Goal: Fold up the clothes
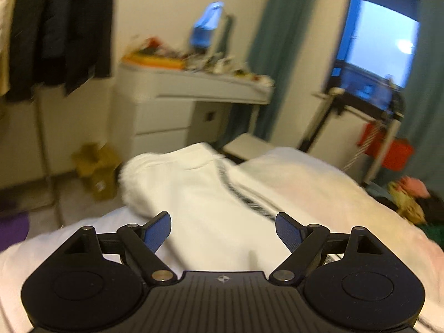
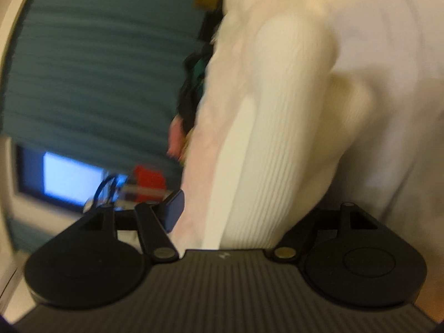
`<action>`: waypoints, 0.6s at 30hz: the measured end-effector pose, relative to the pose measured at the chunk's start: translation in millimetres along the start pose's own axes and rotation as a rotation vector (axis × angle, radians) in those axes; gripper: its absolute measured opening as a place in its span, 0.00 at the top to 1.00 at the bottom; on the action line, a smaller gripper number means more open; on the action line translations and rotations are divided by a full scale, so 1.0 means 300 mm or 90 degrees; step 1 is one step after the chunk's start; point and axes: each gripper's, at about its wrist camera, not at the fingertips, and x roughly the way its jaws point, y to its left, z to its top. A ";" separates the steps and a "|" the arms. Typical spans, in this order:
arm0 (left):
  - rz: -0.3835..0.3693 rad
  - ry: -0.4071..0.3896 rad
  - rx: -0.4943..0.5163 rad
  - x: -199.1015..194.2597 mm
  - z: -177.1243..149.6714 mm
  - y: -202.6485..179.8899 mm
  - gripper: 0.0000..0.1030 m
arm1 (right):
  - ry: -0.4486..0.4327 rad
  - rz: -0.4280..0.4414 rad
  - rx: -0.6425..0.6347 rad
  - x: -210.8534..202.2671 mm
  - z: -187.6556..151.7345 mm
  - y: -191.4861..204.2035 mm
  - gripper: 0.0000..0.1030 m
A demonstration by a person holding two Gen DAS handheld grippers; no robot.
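Note:
A white garment [image 1: 194,188] with a dark striped band lies on the white bed [image 1: 333,194]. My left gripper [image 1: 223,231] is open and empty, just above the near part of the garment. In the right wrist view, white ribbed cloth [image 2: 277,138] hangs or lies close in front of the camera and fills the space between the jaws of my right gripper [image 2: 236,211]. Its left finger [image 2: 174,208] shows; the right finger is hidden behind the cloth. The view is blurred and I cannot tell whether the jaws grip the cloth.
A white dresser [image 1: 177,105] with clutter on top stands beyond the bed. Dark clothes [image 1: 61,27] hang at the left. A cardboard box [image 1: 97,169] sits on the floor. A window [image 1: 374,52] with teal curtains and a rack with red items [image 1: 385,144] are at the right.

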 end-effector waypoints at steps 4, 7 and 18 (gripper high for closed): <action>-0.095 0.026 0.053 0.007 -0.052 -0.106 0.16 | 0.014 -0.035 0.009 0.031 0.020 -0.031 0.35; -0.134 0.055 0.097 0.017 -0.106 -0.180 0.16 | 0.014 -0.027 0.005 0.046 0.031 -0.022 0.35; -0.172 0.175 0.247 0.143 -0.270 -0.351 0.16 | -0.018 -0.060 -0.173 0.043 0.019 0.177 0.86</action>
